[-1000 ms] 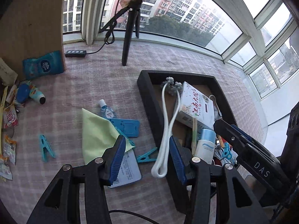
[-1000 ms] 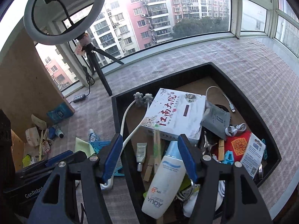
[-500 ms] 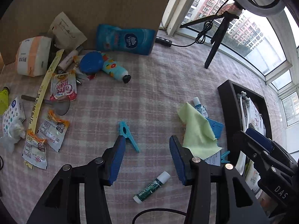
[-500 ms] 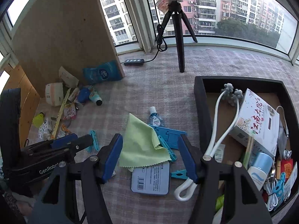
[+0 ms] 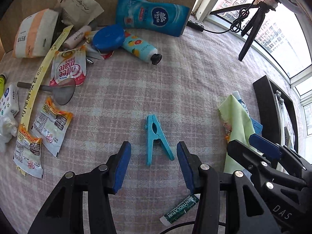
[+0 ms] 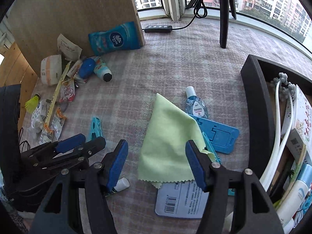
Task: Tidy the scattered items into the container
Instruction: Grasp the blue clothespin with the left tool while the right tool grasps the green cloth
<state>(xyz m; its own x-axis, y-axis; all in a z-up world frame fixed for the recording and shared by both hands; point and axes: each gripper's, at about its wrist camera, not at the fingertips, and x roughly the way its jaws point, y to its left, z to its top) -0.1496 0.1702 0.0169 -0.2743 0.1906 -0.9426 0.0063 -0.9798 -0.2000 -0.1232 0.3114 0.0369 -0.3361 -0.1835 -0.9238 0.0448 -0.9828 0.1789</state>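
Note:
My left gripper (image 5: pixel 154 154) is open, its blue pads on either side of a teal clothespin (image 5: pixel 156 138) that lies flat on the checked cloth. My right gripper (image 6: pixel 156 161) is open and empty above a light green cloth (image 6: pixel 169 142). The green cloth partly covers a blue phone stand (image 6: pixel 218 134) and a white card (image 6: pixel 181 200). A small sanitizer bottle (image 6: pixel 195 103) lies beyond the cloth. The black container (image 6: pixel 257 105) stands at the right, holding a white cord, a box and bottles. A green lip balm tube (image 5: pixel 180 207) lies near my left gripper.
A pile of sachets, a blue tissue pack (image 5: pixel 152 18), a tube (image 5: pixel 140 47), a blue round case (image 5: pixel 108 38) and a spoon (image 5: pixel 58 92) lies at the far left by a wooden board (image 6: pixel 78 9). A tripod leg (image 6: pixel 224 19) and power strip (image 6: pixel 158 28) stand near the window.
Both grippers have swung left, away from the container. The left one has come down over the teal clothespin; the right one now hangs over the green cloth.

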